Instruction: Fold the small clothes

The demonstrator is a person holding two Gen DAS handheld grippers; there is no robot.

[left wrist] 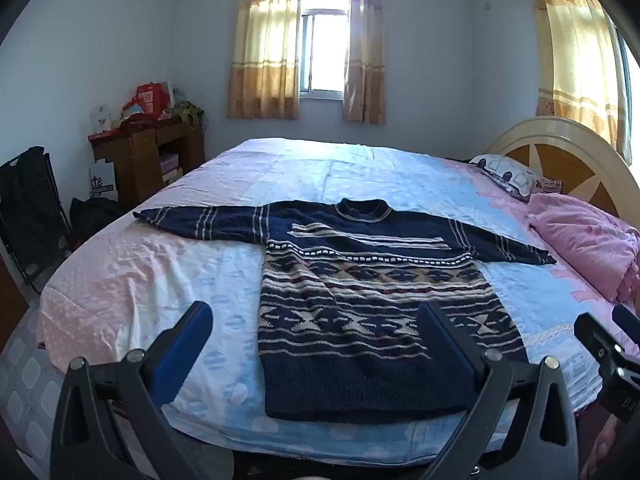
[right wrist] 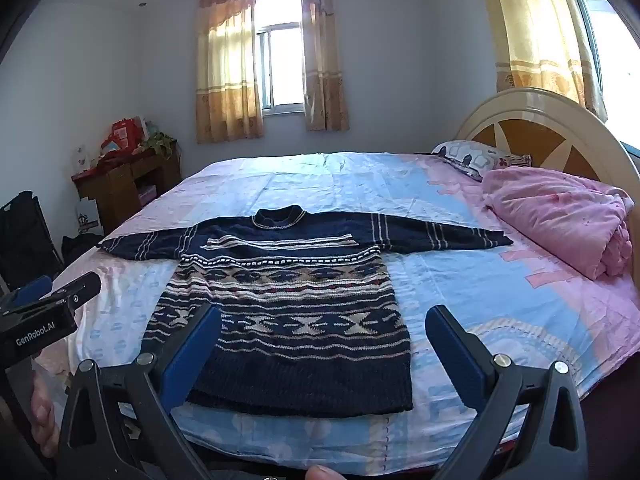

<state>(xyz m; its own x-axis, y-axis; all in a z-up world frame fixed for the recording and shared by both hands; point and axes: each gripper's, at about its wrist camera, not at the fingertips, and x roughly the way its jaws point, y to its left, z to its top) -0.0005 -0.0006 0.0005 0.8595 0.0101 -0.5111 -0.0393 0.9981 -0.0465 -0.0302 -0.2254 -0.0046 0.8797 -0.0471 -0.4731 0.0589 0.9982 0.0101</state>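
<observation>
A navy patterned knit sweater lies flat on the bed, front up, both sleeves spread out sideways, hem toward me. It also shows in the right wrist view. My left gripper is open and empty, held above the bed's near edge over the sweater's hem. My right gripper is open and empty too, above the hem's right side. The right gripper shows at the edge of the left wrist view, and the left gripper at the edge of the right wrist view.
A pink folded quilt and a pillow lie at the headboard on the right. A wooden cabinet with clutter stands at the back left. A dark folding chair stands by the bed's left side.
</observation>
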